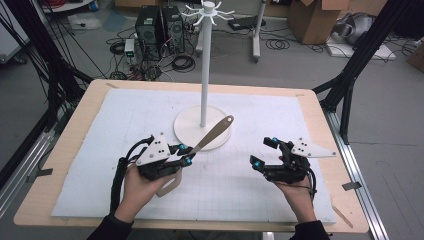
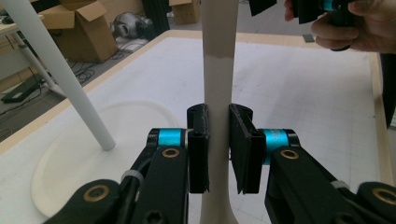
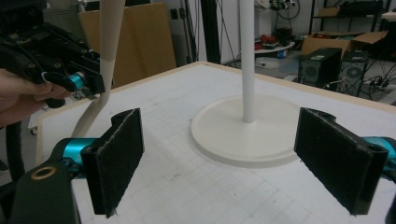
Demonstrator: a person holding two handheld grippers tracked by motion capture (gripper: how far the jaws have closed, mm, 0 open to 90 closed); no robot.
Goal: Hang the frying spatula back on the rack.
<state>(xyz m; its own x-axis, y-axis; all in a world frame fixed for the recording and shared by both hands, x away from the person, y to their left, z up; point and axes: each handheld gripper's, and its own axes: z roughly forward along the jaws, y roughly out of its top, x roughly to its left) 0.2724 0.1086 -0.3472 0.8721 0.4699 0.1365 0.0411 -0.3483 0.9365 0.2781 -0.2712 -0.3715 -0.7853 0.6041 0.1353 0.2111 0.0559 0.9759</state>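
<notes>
My left gripper (image 1: 186, 154) (image 2: 218, 144) is shut on a beige kitchen spatula (image 1: 212, 134) (image 2: 219, 70), clamped on its flat handle. The handle end with a hole points up toward the white stand's pole (image 1: 204, 75), and the curved blade (image 1: 169, 185) hangs below the hand. My right gripper (image 1: 264, 152) (image 3: 233, 158) is open and empty, held low over the white mat to the right of the stand's round base (image 1: 187, 127) (image 3: 219, 133). The left hand with the spatula (image 3: 108, 42) appears at the left of the right gripper view.
The white stand carries a ring of hooks (image 1: 207, 11) at its top. A white gridded mat (image 1: 125, 115) covers the wooden table (image 1: 80, 110). Computer towers (image 1: 160, 30), cables and cardboard boxes (image 1: 312, 20) lie on the floor beyond. Black frame legs (image 1: 357, 60) flank the table.
</notes>
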